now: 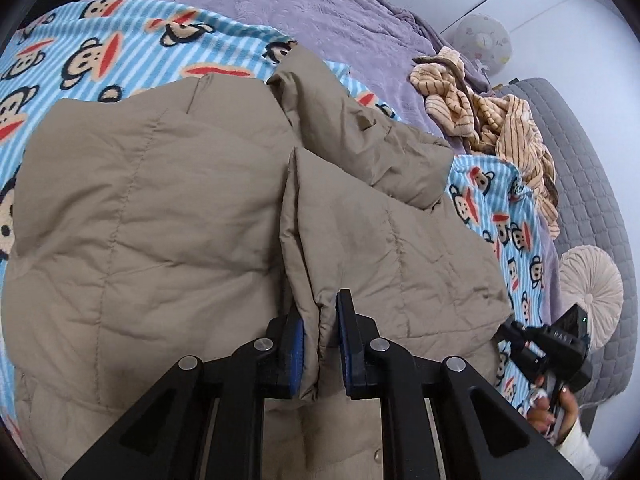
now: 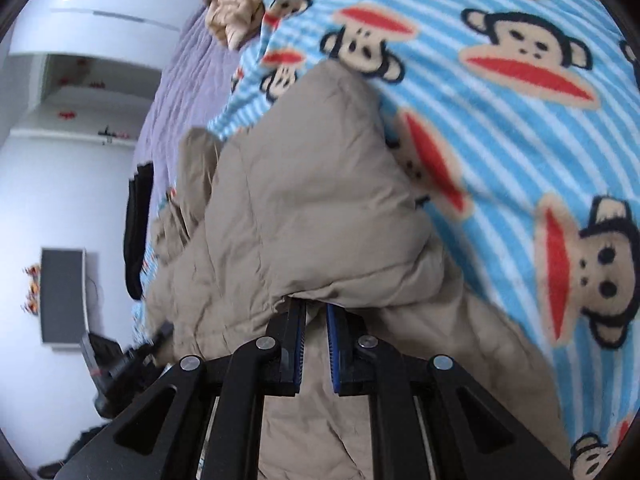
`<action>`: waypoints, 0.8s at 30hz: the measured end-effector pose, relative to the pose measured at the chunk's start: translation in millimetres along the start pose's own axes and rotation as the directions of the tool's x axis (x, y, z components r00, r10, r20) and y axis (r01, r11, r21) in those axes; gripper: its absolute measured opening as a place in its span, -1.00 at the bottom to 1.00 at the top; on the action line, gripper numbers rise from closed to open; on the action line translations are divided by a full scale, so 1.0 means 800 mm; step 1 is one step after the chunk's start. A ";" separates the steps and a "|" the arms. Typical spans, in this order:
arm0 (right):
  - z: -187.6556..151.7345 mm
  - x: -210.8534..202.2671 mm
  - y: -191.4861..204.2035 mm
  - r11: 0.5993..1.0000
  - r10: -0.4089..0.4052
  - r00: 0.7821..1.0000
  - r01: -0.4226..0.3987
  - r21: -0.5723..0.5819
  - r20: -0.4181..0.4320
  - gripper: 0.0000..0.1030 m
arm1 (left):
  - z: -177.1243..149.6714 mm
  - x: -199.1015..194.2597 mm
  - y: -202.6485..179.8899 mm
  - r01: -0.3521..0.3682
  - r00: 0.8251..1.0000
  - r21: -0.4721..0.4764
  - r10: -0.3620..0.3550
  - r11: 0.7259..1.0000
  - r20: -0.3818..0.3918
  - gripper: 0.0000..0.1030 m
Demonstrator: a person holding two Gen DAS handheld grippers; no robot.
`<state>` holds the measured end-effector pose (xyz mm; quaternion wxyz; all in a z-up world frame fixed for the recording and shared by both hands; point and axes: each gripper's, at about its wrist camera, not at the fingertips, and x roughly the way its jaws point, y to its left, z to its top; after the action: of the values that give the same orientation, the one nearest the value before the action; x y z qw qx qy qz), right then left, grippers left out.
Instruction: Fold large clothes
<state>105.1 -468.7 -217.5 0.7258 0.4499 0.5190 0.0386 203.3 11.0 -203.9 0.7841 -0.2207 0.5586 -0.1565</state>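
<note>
The left wrist view looks steeply down, close over the tan quilted padded jacket (image 1: 160, 208), bed head at two o'clock. The right wrist view, rolled sideways, shares that jacket (image 2: 304, 208) and the blue-striped monkey-print fleece blanket (image 2: 500, 128).

Bed (image 1: 328, 12) with lilac cover; striped monkey-print blanket (image 1: 120, 36) on top; grey quilted headboard (image 1: 580, 168); round cushion (image 1: 592, 288); white walls; dark wall panel (image 2: 62, 296), left.

Home bedroom: bed (image 1: 328, 12) under monkey-print blanket (image 2: 500, 128), round cushion (image 1: 592, 292), wall shelves (image 2: 80, 120).
</note>
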 end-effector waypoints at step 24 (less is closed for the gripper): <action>-0.032 -0.061 0.007 0.975 -0.153 0.983 0.167 -0.147 0.099 0.42 | -0.022 -0.062 0.008 -0.336 0.935 0.068 0.323 0.939 0.148 -0.68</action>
<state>64.6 -475.2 -179.8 0.7813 0.3500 0.5168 0.0006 170.3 38.0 -172.1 0.8444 -0.0973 0.5257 -0.0332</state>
